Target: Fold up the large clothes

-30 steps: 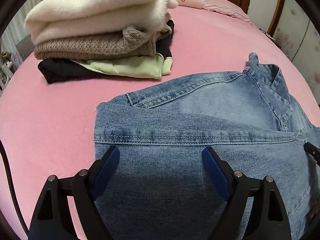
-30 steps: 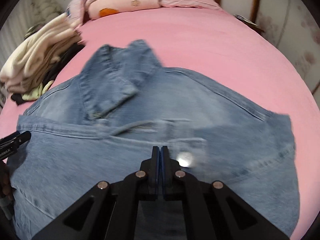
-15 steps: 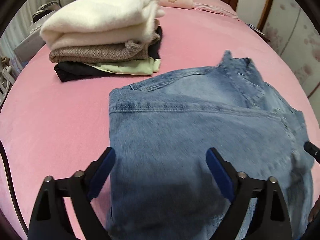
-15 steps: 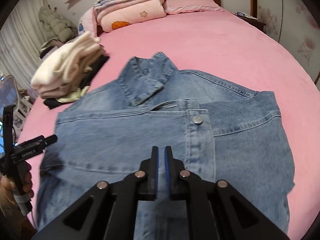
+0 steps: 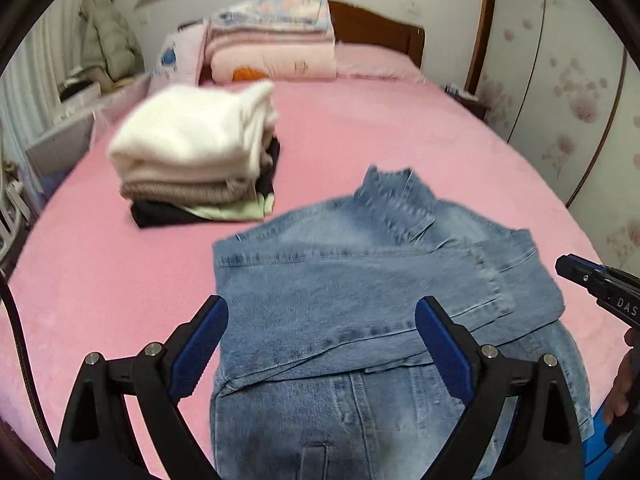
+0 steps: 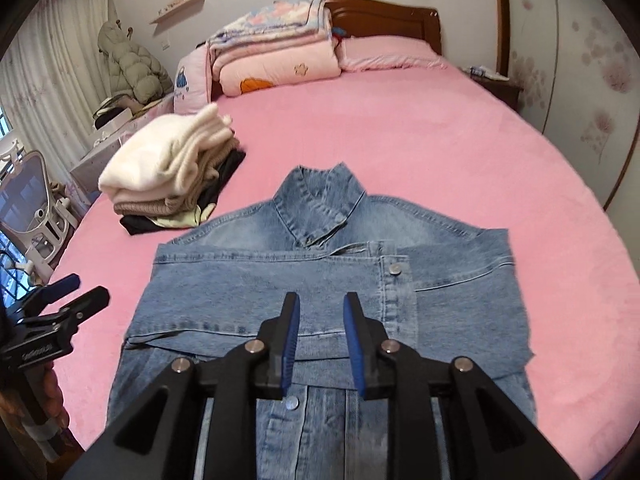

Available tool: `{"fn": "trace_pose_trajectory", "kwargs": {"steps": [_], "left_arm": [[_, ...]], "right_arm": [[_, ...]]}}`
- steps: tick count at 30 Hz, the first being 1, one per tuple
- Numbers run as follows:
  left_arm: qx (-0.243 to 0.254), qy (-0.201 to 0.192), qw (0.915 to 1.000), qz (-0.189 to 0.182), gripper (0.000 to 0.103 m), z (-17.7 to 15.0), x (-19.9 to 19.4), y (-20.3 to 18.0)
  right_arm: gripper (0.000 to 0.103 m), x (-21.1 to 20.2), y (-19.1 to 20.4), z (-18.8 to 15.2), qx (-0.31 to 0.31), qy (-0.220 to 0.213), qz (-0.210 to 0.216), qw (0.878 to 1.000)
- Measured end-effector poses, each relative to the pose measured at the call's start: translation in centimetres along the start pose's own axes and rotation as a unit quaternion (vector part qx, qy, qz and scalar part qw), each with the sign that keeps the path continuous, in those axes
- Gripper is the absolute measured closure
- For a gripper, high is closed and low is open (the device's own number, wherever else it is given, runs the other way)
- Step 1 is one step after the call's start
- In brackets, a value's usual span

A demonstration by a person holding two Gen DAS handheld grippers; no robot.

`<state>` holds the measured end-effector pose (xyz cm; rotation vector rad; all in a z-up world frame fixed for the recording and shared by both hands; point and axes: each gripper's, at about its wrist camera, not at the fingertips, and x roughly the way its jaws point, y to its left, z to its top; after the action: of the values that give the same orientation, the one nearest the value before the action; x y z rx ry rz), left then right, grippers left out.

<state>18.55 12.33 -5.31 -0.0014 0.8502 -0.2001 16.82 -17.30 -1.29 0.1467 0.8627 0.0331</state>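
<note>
A blue denim jacket (image 6: 280,272) lies flat on the pink bed (image 6: 420,140), collar toward the headboard, both sleeves folded across its chest. It also shows in the left wrist view (image 5: 340,280). My left gripper (image 5: 322,344) is wide open and empty above the jacket's near left part. My right gripper (image 6: 320,332) is partly open and empty, held above the jacket's middle near the button placket. Each gripper appears at the edge of the other's view: the left one (image 6: 60,300) and the right one (image 5: 592,284).
A stack of folded clothes (image 6: 172,168) topped by a white sweater sits on the bed's left side, also in the left wrist view (image 5: 192,156). Folded quilts and pillows (image 6: 280,56) lie by the wooden headboard. A wardrobe (image 6: 592,80) stands at right.
Both grippers have pulled back and up from the jacket. The right gripper, shut one second ago, has opened partway. The jacket now lies still with its sleeves folded in.
</note>
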Motion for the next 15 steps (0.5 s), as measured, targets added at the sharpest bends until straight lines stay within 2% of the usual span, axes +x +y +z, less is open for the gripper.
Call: {"fn": "trace_pose_trajectory", "kwargs": {"steps": [7, 15], "left_arm": [[0.001, -0.044, 0.999, -0.007, 0.009, -1.5, -6.0, -1.7], [0.039, -0.059, 0.9975, 0.006, 0.009, -6.2, -10.4, -3.7]], "right_arm": [[0.08, -5.3, -0.1, -1.6, -0.004, -0.031, 0.003, 1.0], [0.078, -9.8, -1.6, -6.4, -0.006, -0.04, 0.007, 0.999]]}}
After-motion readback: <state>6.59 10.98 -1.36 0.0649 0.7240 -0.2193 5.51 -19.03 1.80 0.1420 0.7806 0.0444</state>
